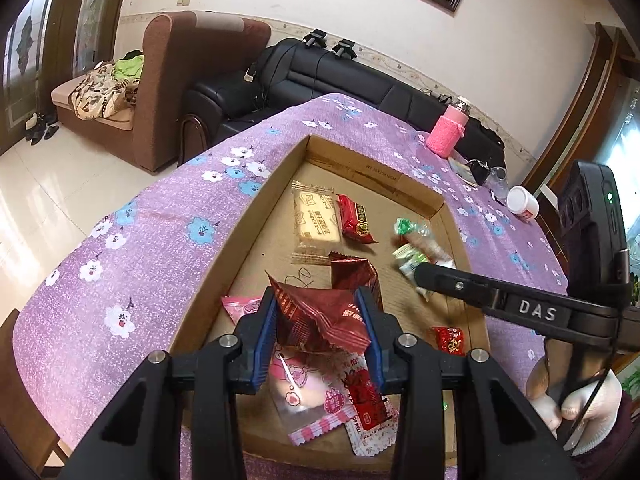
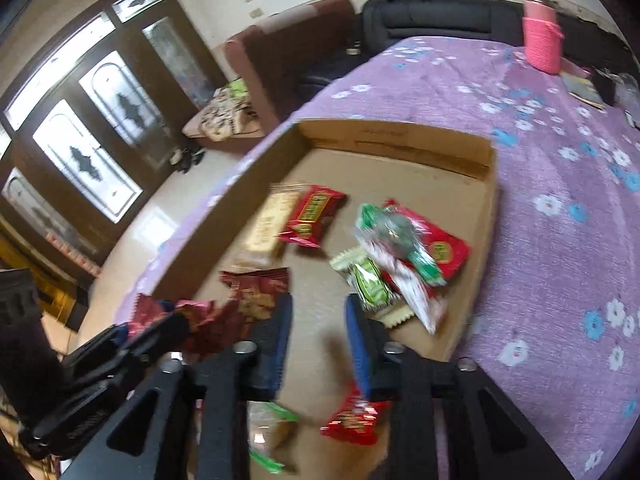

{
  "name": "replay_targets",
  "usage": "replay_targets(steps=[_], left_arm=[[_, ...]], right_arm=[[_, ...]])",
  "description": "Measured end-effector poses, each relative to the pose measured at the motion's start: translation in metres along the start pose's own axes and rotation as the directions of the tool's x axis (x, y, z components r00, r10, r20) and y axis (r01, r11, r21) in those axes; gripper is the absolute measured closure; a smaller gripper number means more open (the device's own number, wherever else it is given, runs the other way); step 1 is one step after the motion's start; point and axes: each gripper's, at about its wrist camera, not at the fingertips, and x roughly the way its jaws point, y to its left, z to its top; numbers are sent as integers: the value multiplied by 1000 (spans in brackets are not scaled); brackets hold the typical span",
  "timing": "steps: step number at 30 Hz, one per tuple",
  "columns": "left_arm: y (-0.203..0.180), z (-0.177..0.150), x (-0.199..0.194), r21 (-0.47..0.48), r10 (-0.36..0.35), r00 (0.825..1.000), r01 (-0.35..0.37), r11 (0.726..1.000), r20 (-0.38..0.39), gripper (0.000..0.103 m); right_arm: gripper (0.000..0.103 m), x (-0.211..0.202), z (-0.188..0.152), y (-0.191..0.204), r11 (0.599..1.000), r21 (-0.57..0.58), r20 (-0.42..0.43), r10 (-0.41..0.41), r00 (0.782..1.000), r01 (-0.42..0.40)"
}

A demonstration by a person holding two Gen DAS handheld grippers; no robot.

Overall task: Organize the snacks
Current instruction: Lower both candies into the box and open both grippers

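Snacks, loose in wrappers, lie in a shallow cardboard tray (image 1: pixel 240 236) on a purple flowered surface (image 1: pixel 132 240).

Tray: open-topped, low walls; snacks scattered over its floor.

Left gripper (image 1: pixel 322 334): jaws clenched on a dark red foil packet (image 1: pixel 320 316), held above the near end of the tray. Judged light, crinkly and slippery; best gripped across a flat seam edge, as here.

Right gripper (image 2: pixel 318 336): jaws apart, nothing between them, over the tray beside a pile of green and red packets (image 2: pixel 400 256). "DAS" is readable on its arm in the left view.

Biscuit pack (image 1: pixel 316 220): clear wrap, pale brick inside, probably brittle; print present, not legible.

Red bar (image 1: pixel 356 218): stiff-looking, yellow label unreadable.

Pink packet (image 1: pixel 304 392): soft, under the left gripper.

Pink sleeved bottle (image 1: pixel 446 134) stands far off on the surface.
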Motion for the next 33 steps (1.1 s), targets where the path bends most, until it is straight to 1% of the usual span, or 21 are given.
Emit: replay_targets(steps=[2, 3, 5, 6, 9, 10, 11, 13, 15, 17, 18, 19, 21, 22, 23, 27, 31, 32, 33], left_arm=[[0, -1, -2, -1, -1, 1000, 1, 1000, 3, 66], [1, -1, -3, -3, -2, 1000, 2, 1000, 4, 66], [2, -1, -5, -7, -2, 1000, 2, 1000, 6, 66], [3, -1, -6, -9, -2, 1000, 2, 1000, 6, 66], [4, -1, -7, -11, -5, 1000, 5, 1000, 7, 66], [4, -1, -8, -10, -1, 1000, 1, 1000, 7, 66], [5, -1, -8, -11, -6, 1000, 6, 1000, 7, 66], [6, 0, -7, -19, -16, 1000, 16, 1000, 7, 66], [5, 0, -8, -18, -18, 1000, 19, 1000, 10, 66], [3, -1, -8, -15, -24, 1000, 24, 1000, 10, 66], [2, -1, -8, -12, -24, 1000, 25, 1000, 10, 66], [1, 0, -8, -7, -25, 1000, 25, 1000, 11, 66], [-1, 1, -9, 3, -21, 1000, 21, 1000, 11, 66], [-2, 2, -9, 7, -19, 1000, 19, 1000, 12, 66], [-2, 3, -10, 9, -20, 1000, 20, 1000, 14, 66], [0, 3, -15, 3, -25, 999, 25, 1000, 25, 66], [6, 2, -20, -23, -35, 999, 36, 999, 30, 66], [7, 2, -21, -26, -34, 999, 35, 999, 33, 66], [8, 2, -23, -27, -34, 999, 35, 999, 35, 66]], right_arm=[[57, 7, 4, 11, 999, -14, -22, 46, 999, -46], [56, 13, 6, 14, 998, -21, -36, 52, 998, -53], [51, 26, 9, 24, 998, -55, -78, 29, 997, -33], [47, 30, 9, 27, 998, -63, -82, 24, 996, -29], [48, 41, 11, 34, 995, -97, -105, 9, 994, -19], [57, 42, 10, 37, 993, -113, -113, 11, 994, -23], [63, 44, 8, 39, 992, -129, -124, 3, 992, -19], [71, 44, 4, 43, 988, -156, -116, -12, 993, -6], [75, 41, 4, 44, 987, -158, -103, -16, 995, -1], [78, 35, 5, 41, 990, -142, -71, -14, 997, 4], [81, 31, 6, 39, 991, -134, -56, -16, 998, 8], [87, 25, 9, 35, 993, -118, -33, -19, 999, 15], [90, 16, 14, 27, 996, -93, -6, -21, 1000, 20], [94, 9, 14, 23, 996, -82, 8, -23, 1000, 24], [96, 1, 15, 18, 997, -70, 22, -22, 1000, 23], [96, -22, 11, 7, 998, -49, 61, -31, 998, 34], [95, -21, 2, 14, 993, -110, 36, -38, 999, 42], [95, -16, -2, 18, 989, -138, 14, -43, 999, 44], [90, -10, -6, 23, 986, -164, -9, -45, 999, 43]])
